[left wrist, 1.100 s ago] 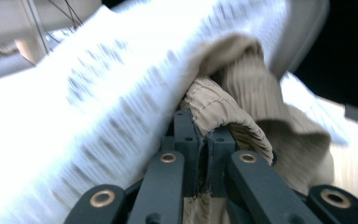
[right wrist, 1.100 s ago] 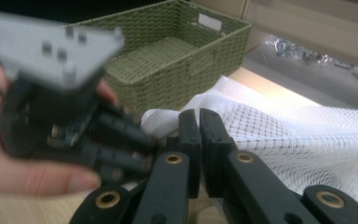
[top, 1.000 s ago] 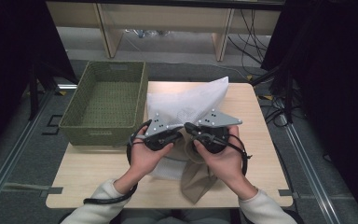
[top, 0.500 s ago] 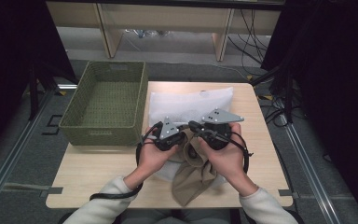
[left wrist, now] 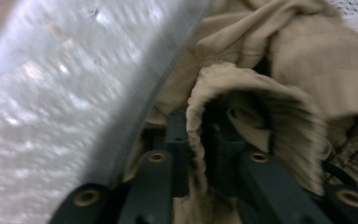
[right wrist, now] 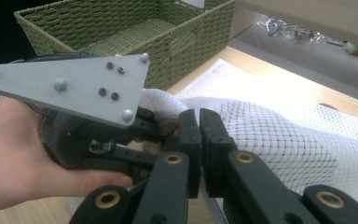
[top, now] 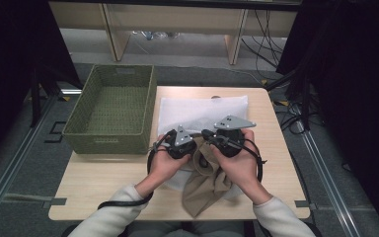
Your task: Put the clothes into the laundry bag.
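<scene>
Mesh bag and tan cloth, both grippers at mid-surface

Grippers sit side by side near the middle of the surface, each in a hand. Left gripper: fingers have just been opening and stand a little apart, with a hem of the tan cloth draped between them; whether the pads press it I cannot tell. Right gripper: fingers nearly together, pinching the edge of the white mesh bag. Bag lies flat toward the far edge, just beside the green wicker basket at the left edge. Cloth trails from the grippers toward the near edge.
</scene>
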`<act>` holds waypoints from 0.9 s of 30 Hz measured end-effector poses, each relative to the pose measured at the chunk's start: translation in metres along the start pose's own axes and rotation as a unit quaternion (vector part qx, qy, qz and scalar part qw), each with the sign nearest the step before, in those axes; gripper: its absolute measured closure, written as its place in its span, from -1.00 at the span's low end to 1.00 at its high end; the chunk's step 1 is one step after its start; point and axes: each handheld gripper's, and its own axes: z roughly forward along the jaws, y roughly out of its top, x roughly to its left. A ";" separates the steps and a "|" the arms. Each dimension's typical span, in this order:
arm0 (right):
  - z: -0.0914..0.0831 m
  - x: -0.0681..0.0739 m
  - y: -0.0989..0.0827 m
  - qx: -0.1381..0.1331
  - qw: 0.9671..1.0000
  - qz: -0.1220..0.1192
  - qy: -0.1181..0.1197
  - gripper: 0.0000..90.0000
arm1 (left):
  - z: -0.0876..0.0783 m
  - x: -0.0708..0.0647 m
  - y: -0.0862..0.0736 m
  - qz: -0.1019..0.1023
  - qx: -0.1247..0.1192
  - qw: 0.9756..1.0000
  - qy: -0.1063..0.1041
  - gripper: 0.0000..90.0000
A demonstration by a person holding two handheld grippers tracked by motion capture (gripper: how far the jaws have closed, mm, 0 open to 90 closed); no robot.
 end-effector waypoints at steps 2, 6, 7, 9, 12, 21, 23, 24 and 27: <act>0.000 -0.001 -0.001 0.000 1.000 -0.002 -0.004 0.98 | -0.005 0.000 -0.002 0.006 0.006 1.000 -0.003 0.60; -0.001 -0.001 0.000 0.001 1.000 -0.004 -0.006 0.98 | -0.015 -0.003 -0.002 -0.009 -0.016 1.000 -0.009 0.39; 0.000 -0.001 0.000 0.002 1.000 0.000 0.001 0.98 | -0.019 -0.003 -0.002 -0.003 -0.010 1.000 -0.010 0.35; 0.000 -0.001 0.000 -0.003 1.000 -0.005 -0.003 0.98 | -0.025 -0.005 -0.001 -0.003 -0.018 1.000 -0.011 0.27; 0.000 0.000 0.000 -0.001 1.000 -0.001 0.001 0.98 | -0.037 -0.007 -0.002 0.009 -0.022 1.000 -0.011 0.19; 0.000 0.000 0.000 0.002 1.000 0.000 0.002 0.98 | -0.064 -0.011 -0.013 0.015 -0.033 0.999 -0.009 0.21; 0.000 0.000 0.000 0.004 1.000 -0.004 -0.002 0.98 | -0.068 -0.011 -0.017 0.017 -0.032 0.999 -0.007 0.21; 0.000 0.001 -0.001 0.006 1.000 0.000 0.001 0.98 | -0.069 -0.012 -0.019 0.013 -0.032 0.999 -0.007 0.21; 0.000 0.002 0.000 0.006 1.000 0.002 0.003 0.98 | -0.072 -0.015 -0.023 0.016 -0.032 0.999 -0.010 0.23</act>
